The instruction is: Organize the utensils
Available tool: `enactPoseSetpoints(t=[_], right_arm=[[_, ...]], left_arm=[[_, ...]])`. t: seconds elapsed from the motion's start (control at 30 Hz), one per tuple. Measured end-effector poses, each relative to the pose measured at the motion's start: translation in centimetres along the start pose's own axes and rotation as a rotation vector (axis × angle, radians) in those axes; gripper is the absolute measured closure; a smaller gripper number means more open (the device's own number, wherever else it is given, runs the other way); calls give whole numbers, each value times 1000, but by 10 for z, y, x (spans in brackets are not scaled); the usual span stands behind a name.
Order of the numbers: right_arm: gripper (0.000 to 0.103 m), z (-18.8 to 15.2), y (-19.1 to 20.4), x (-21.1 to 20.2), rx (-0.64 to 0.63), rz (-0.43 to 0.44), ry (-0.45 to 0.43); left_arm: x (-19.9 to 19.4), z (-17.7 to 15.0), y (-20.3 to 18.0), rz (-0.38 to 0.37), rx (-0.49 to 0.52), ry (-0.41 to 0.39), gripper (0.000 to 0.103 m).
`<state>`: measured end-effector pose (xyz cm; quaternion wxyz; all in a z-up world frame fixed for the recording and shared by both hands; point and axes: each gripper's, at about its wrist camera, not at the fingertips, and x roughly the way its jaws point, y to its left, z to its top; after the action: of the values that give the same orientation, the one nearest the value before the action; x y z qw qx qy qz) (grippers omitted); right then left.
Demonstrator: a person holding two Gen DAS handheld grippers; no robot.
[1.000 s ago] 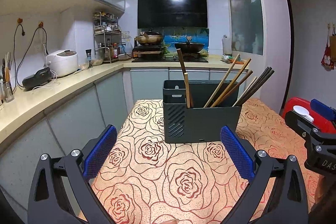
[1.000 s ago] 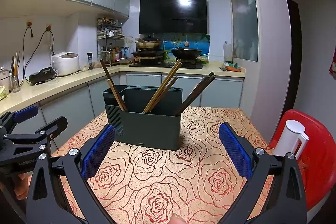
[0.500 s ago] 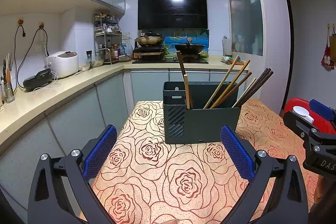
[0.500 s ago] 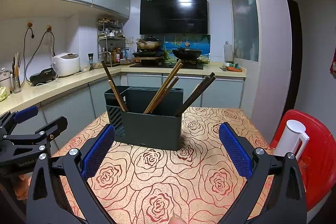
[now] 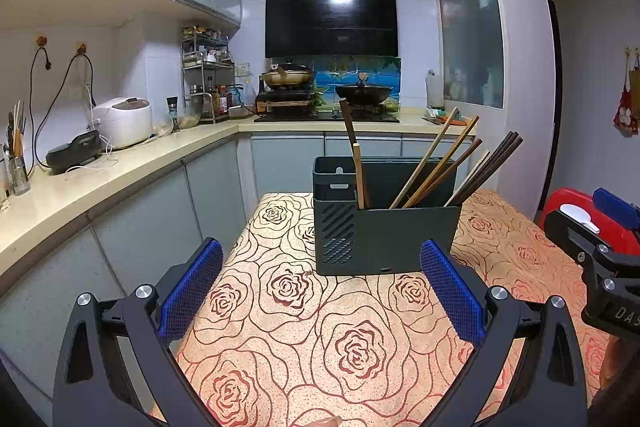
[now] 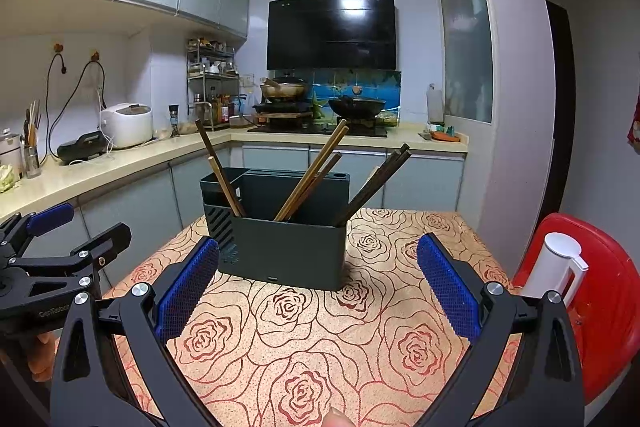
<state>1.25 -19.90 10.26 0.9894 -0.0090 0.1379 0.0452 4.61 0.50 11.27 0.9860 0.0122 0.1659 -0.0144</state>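
Left wrist view: chopsticks (image 5: 432,167) lean in a dark utensil holder (image 5: 384,227) on the rose-patterned desk (image 5: 320,327). Light, stiff, slippery; best pinched near the upper ends. Left gripper (image 5: 320,283) and right gripper (image 6: 318,281) fingers are spread, empty.

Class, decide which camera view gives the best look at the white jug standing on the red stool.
The right wrist view: the white jug shows nearly whole, body, lid and handle, on the red stool. In the left wrist view, only the jug's top peeks out behind the right gripper.
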Motion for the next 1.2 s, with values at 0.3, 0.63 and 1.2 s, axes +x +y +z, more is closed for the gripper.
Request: enactPoseSetpoints(t=[0.3,0.63,1.2], right_arm=[[7,0,0,0,3,1,1],[7,0,-1,0,5,0,1],[7,0,-1,1,4,0,0]], left_arm=[[0,0,0,-1,1,1,7],[1,0,2,1,-1,0,7],[-1,-2,3,9,8,-15,7]])
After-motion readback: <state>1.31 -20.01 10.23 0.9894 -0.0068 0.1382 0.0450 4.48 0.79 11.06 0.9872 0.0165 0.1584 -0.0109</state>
